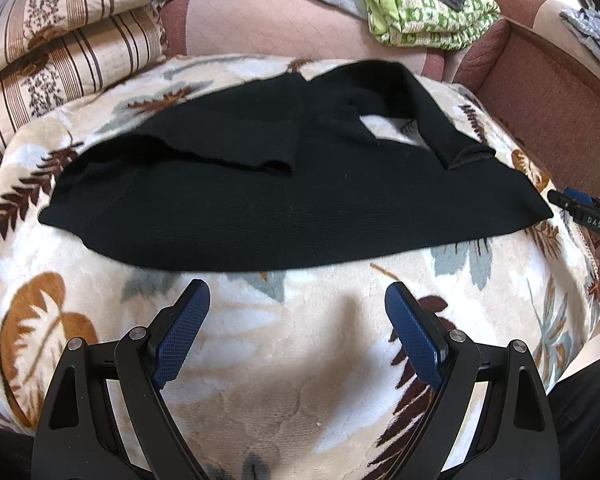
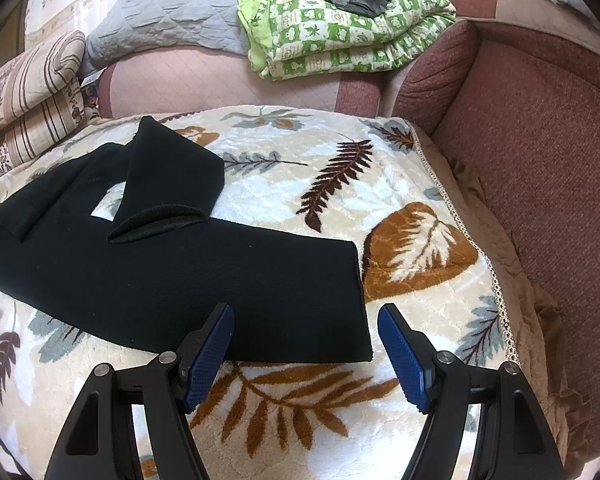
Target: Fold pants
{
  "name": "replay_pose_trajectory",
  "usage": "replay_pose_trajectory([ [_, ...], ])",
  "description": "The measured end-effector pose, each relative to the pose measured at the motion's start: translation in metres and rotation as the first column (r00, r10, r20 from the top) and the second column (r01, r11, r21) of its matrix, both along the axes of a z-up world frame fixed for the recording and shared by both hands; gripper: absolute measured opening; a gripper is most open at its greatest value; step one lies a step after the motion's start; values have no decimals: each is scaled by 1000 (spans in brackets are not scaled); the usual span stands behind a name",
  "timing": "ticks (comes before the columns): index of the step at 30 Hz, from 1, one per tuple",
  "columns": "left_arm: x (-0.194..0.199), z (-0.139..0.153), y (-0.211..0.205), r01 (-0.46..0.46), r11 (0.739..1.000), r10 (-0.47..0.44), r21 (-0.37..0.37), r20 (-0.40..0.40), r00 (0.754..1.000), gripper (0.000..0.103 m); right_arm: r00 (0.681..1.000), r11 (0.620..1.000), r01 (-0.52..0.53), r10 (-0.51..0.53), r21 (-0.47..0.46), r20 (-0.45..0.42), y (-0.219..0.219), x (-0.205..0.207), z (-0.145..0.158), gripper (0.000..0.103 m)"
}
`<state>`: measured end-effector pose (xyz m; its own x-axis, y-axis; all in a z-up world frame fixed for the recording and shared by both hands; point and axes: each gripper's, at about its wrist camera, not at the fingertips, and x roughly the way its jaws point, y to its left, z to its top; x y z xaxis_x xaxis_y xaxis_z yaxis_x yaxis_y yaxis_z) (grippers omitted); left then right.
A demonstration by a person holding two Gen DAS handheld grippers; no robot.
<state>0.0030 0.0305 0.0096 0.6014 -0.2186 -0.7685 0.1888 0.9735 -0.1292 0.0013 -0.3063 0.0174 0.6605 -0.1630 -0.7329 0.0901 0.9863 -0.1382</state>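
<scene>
Black pants (image 1: 260, 208) lie partly folded on the leaf-patterned blanket (image 1: 300, 360); the left tongs (image 1: 298, 304) and right tongs (image 2: 306, 324) both gape wide, holding nothing.

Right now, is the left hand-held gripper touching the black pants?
Apart. The left wrist view shows the left hand-held gripper open, with bare leaf-print blanket between its fingertips and the black pants.

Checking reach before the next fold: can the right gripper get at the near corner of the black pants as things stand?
Probably yes. The right gripper is open, with the corner of the black pants lying flat on the leaf-print blanket between its fingers; nothing blocks it.
</scene>
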Motion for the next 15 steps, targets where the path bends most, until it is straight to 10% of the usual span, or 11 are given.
replay_pose_trajectory([
  [7, -5, 38, 77, -191, 979, 197, -72, 100, 975, 90, 1000, 1000, 0, 0, 11, 16, -2, -3, 4, 72],
  [15, 36, 18, 186, -454, 820, 398, -349, -223, 890, 90, 999, 1000, -13, 12, 22, 32, -1, -8, 7, 72],
])
